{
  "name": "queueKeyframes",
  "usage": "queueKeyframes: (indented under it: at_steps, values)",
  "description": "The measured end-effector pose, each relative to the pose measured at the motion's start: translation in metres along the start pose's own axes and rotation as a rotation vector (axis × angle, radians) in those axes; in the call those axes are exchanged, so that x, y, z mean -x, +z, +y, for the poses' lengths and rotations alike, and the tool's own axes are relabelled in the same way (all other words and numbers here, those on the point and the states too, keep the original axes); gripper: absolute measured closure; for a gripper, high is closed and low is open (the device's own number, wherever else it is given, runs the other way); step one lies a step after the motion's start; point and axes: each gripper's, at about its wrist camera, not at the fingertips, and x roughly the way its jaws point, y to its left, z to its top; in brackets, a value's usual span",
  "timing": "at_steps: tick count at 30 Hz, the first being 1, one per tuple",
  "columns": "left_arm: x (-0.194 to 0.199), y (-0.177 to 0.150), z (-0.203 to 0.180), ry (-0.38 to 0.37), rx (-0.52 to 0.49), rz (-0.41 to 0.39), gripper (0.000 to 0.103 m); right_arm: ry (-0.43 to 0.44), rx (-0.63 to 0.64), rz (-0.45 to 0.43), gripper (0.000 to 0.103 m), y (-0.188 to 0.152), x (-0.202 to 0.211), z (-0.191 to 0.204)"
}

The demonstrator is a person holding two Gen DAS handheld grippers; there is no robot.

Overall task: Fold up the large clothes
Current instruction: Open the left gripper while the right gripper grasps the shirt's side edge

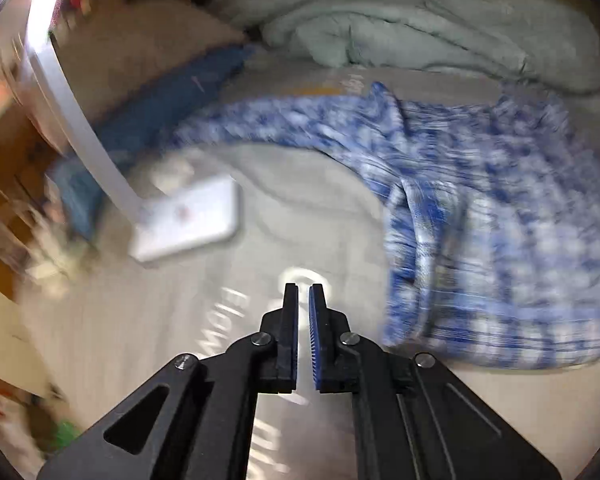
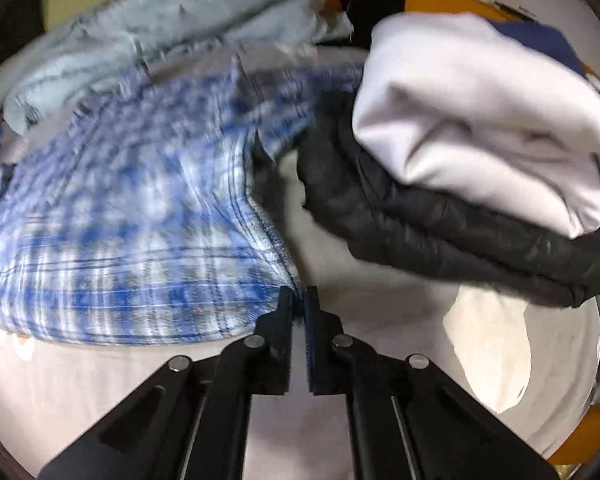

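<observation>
A blue and white plaid garment (image 1: 480,184) lies spread on a pale grey bed sheet (image 1: 220,320), blurred in both views. In the left wrist view my left gripper (image 1: 303,290) hangs over bare sheet just left of the garment's near corner, its jaws shut with nothing between them. In the right wrist view the same garment (image 2: 140,208) fills the left half. My right gripper (image 2: 298,296) is shut on its near right corner, and a sliver of blue cloth shows between the fingertips.
A white flat device (image 1: 188,220) with a white cable lies on the sheet to the left. A crumpled pale blue blanket (image 1: 400,28) is heaped behind the garment. At right, a white garment (image 2: 480,108) rests on a black padded jacket (image 2: 440,216).
</observation>
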Motion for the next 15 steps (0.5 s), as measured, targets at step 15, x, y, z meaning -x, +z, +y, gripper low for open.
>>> queueKeyframes:
  at_steps: [15]
  values:
    - [-0.016, 0.018, -0.056, -0.312, -0.047, 0.029, 0.089, 0.232, 0.025, -0.084, 0.080, 0.009, 0.022, 0.013]
